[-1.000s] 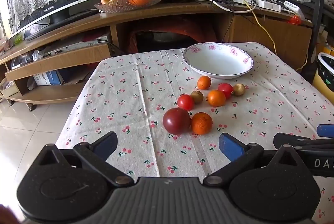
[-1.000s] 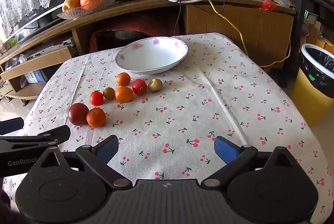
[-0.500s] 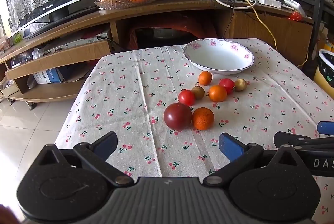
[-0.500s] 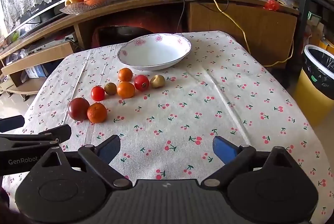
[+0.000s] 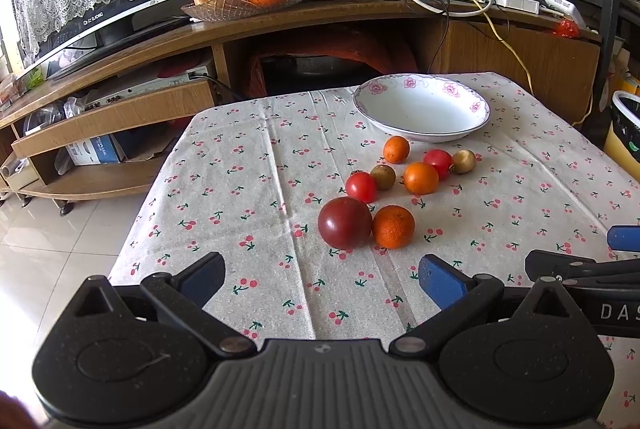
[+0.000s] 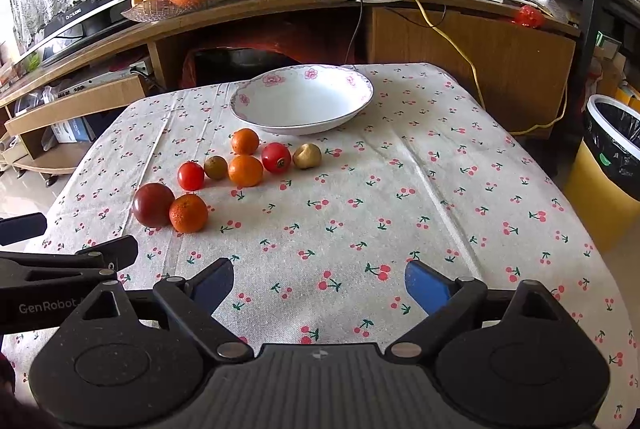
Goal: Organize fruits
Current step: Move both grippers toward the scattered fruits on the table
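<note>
fruits being kept mid-table before bowl; round, soft, roll-prone, best pinched across middle; left gripper and right gripper being held apart, empty.

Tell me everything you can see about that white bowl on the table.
The white bowl is wide and shallow, apparently glazed ceramic, with pink flowers and a thin dark line round its rim. It sits upright and empty at the far end of the cherry-print tablecloth. A small orange fruit lies just in front of it, close but apparently not touching. Neither gripper is near it.
</note>
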The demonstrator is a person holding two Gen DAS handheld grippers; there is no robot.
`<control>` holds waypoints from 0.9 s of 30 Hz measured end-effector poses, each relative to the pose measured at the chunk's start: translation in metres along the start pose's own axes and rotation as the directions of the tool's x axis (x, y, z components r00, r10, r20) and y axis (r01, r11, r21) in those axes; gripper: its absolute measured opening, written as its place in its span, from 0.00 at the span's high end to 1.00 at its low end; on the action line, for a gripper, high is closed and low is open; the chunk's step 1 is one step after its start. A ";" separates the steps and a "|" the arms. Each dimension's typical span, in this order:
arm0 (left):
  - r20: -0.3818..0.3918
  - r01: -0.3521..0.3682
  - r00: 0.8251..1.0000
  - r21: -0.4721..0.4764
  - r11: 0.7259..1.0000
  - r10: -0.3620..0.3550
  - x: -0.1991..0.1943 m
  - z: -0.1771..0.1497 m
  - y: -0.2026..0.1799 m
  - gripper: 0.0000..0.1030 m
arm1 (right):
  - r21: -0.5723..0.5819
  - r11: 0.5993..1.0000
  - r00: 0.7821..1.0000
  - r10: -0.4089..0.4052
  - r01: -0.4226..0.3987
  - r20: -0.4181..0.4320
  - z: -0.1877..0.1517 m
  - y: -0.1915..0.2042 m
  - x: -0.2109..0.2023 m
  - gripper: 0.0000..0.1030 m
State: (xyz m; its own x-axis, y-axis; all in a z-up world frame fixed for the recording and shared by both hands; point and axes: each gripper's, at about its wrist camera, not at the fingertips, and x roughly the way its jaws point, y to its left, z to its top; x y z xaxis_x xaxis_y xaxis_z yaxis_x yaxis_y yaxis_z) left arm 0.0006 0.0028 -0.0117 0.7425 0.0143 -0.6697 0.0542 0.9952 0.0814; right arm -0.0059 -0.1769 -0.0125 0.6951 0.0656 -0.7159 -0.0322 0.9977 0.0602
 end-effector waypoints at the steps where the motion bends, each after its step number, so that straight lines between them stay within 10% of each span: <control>1: 0.000 0.000 1.000 0.001 1.000 0.000 0.000 0.000 0.000 0.00 | -0.002 1.000 1.000 0.000 0.000 0.000 0.000 0.001 0.000 0.15; 27: 0.062 -0.098 0.994 0.107 0.989 0.092 0.006 0.003 0.024 0.00 | -0.148 0.975 0.986 0.162 -0.165 -0.032 0.021 0.031 0.025 0.28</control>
State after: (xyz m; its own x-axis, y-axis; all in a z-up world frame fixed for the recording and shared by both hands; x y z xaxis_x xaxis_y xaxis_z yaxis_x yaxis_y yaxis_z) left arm 0.0082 0.0263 -0.0118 0.7843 0.0995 -0.6124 0.0525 0.9729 0.2253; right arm 0.0254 -0.1447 -0.0137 0.6575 0.2268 -0.7185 -0.2523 0.9649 0.0737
